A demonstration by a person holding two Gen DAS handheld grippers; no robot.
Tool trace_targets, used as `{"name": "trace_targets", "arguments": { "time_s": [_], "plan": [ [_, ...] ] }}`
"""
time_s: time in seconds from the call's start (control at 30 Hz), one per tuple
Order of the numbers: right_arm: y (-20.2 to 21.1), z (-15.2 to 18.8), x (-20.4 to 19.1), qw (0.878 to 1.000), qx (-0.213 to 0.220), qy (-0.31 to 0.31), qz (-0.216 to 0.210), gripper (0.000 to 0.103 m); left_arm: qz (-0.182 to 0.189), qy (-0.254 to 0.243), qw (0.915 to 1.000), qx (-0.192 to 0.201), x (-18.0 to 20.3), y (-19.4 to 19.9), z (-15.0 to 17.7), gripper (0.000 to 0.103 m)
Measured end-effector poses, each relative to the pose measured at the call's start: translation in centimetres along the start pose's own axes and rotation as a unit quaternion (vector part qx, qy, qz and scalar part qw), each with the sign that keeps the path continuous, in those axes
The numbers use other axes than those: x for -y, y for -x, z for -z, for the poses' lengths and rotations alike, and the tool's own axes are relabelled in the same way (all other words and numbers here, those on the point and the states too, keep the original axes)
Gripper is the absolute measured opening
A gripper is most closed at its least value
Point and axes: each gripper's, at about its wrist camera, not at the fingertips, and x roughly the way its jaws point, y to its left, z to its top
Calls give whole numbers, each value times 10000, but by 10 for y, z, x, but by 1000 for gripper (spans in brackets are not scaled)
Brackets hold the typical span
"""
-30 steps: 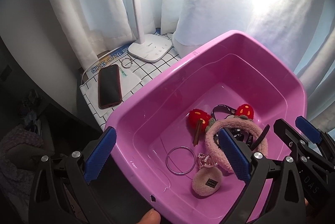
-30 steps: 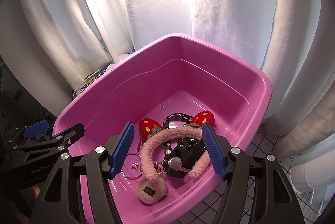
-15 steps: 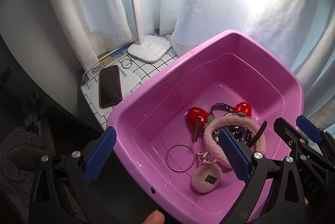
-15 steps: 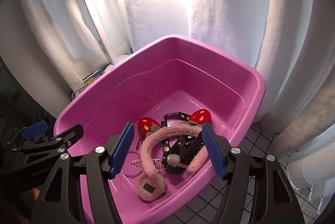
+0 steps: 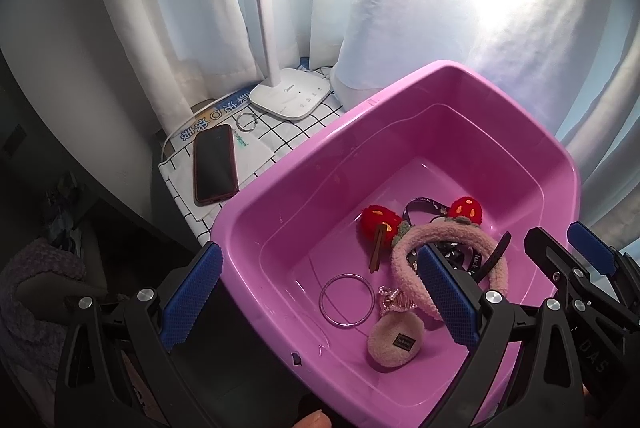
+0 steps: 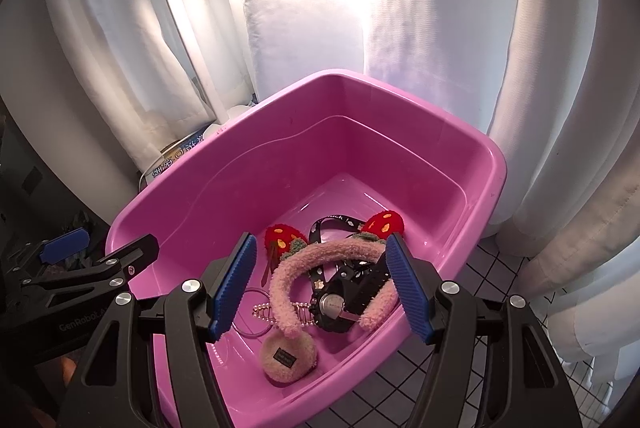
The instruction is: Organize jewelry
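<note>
A pink plastic tub (image 5: 280, 195) (image 6: 492, 163) holds a fuzzy pink headband (image 5: 452, 240) (image 6: 320, 256) with red strawberry ears, a thin metal bangle (image 5: 347, 300) (image 6: 250, 312), a round pink plush clip (image 5: 396, 342) (image 6: 288, 356), a pearl hair clip (image 5: 390, 302), a black strap and a black watch (image 6: 340, 302). My left gripper (image 5: 320, 300) is open, straddling the tub's near left rim. My right gripper (image 6: 320, 284) is open above the headband and watch. Both are empty.
A black phone (image 5: 214, 163), a small metal ring (image 5: 246, 119), a white lamp base (image 5: 290, 95) and a packet lie on the checked cloth left of the tub. White curtains hang behind. The table edge drops off at the left.
Both grippers have drawn back slightly from the tub, which sits a little lower and farther in both views. The items in the tub have not moved.
</note>
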Motion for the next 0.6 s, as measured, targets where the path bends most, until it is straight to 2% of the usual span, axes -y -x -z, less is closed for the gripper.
{"name": "trace_targets", "arguments": {
  "time_s": [0.6],
  "plan": [
    [2,1,-1,10000,21,52,-1,64,15,28,10000,7,1,2,0,96]
  ]
}}
